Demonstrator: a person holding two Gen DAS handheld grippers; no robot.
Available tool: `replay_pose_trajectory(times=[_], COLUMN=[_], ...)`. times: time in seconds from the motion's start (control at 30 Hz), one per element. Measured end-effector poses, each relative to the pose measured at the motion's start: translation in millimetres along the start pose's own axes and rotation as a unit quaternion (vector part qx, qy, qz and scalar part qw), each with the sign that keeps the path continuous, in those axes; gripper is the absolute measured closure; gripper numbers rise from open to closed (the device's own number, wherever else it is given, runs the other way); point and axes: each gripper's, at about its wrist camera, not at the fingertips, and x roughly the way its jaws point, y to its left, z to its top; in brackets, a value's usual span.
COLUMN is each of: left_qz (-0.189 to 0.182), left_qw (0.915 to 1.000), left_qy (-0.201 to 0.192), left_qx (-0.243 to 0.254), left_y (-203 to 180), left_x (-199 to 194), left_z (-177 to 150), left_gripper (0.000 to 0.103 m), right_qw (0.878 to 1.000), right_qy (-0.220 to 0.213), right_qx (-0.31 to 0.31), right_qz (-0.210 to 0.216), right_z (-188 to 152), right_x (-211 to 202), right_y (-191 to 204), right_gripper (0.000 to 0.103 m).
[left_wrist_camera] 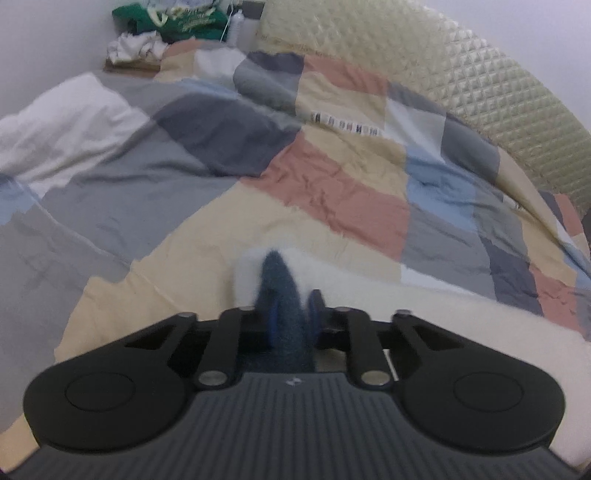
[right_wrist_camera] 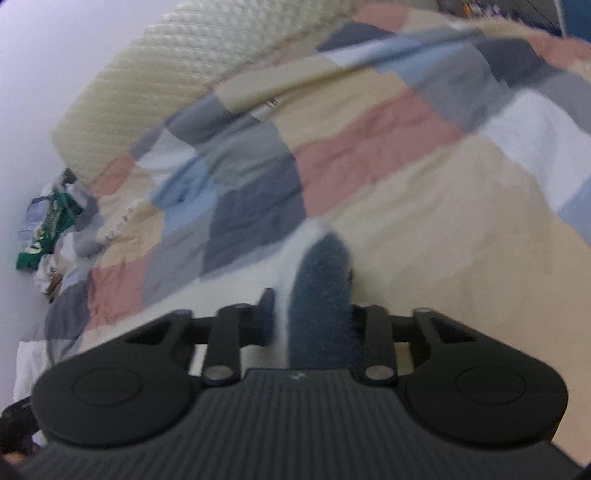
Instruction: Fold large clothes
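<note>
A fluffy fleece garment, dark blue on one side and white on the other, lies on the bed. In the left wrist view a blue fold of it (left_wrist_camera: 282, 280) rises between the jaws of my left gripper (left_wrist_camera: 293, 310), which is shut on it. The garment's white pile (left_wrist_camera: 461, 325) spreads to the right. In the right wrist view my right gripper (right_wrist_camera: 312, 310) is shut on another blue-and-white fold of the garment (right_wrist_camera: 321, 258), with its white side trailing left. The fabric hides both grippers' fingertips.
A patchwork duvet (left_wrist_camera: 332, 184) in beige, pink, grey and blue covers the bed. A cream quilted headboard (left_wrist_camera: 461, 74) stands behind it. A white pillow (left_wrist_camera: 66, 125) lies at the left. A pile with a green garment (left_wrist_camera: 177, 18) sits in the far corner by the wall.
</note>
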Motion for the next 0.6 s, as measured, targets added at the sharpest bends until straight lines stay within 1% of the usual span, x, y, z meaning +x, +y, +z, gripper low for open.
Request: replay_pose_trajectory(times=[0.07, 0.1, 0.17, 0.23, 0.27, 0.33, 0.37, 0.4, 0.47, 0.5, 0.57, 0.6], left_qz=[-0.014, -0.029, -0.049, -0.057, -0.052, -0.037, -0.028, -0.020, -0.015, -0.010, -0.012, -0.014], left_qw=[0.9996, 0.9988, 0.9968, 0.9951, 0.9952, 0.9965, 0.9972, 0.9982, 0.9990, 0.9990, 0.9990, 0.9990], left_qy=[-0.023, -0.037, -0.061, -0.081, -0.082, -0.070, -0.057, -0.041, -0.013, -0.003, 0.019, 0.022], left_qx=[-0.002, -0.012, -0.015, 0.001, 0.009, 0.027, 0.038, 0.039, 0.040, 0.043, 0.039, 0.036], left_y=[-2, -2, -2, -8, -12, -20, -24, -25, -25, -24, -21, -17], left_x=[-10, -17, -26, -29, -24, -7, 4, 16, 34, 41, 50, 52], left_z=[7, 12, 22, 31, 32, 33, 31, 29, 24, 20, 16, 14], left_gripper=[0.091, 0.091, 0.092, 0.092, 0.092, 0.092, 0.091, 0.091, 0.091, 0.091, 0.090, 0.090], right_qw=[1.000, 0.999, 0.998, 0.997, 0.996, 0.997, 0.997, 0.998, 1.000, 0.999, 0.999, 0.999], right_qy=[-0.020, -0.032, -0.055, -0.069, -0.074, -0.074, -0.068, -0.055, -0.021, -0.011, 0.006, 0.012], right_qx=[-0.006, -0.012, -0.023, -0.026, -0.025, -0.016, -0.011, -0.007, -0.003, -0.001, 0.015, 0.025], right_qz=[0.014, 0.020, 0.032, 0.038, 0.037, 0.029, 0.021, 0.010, -0.022, -0.030, -0.033, -0.033], right_z=[5, 8, 15, 22, 25, 29, 29, 27, 21, 17, 10, 8], right_x=[-9, -13, -18, -17, -14, -4, 4, 12, 30, 37, 49, 53], right_y=[6, 9, 14, 16, 16, 13, 9, 6, -3, -9, -20, -23], right_gripper=[0.084, 0.084, 0.084, 0.084, 0.084, 0.084, 0.084, 0.084, 0.084, 0.083, 0.080, 0.079])
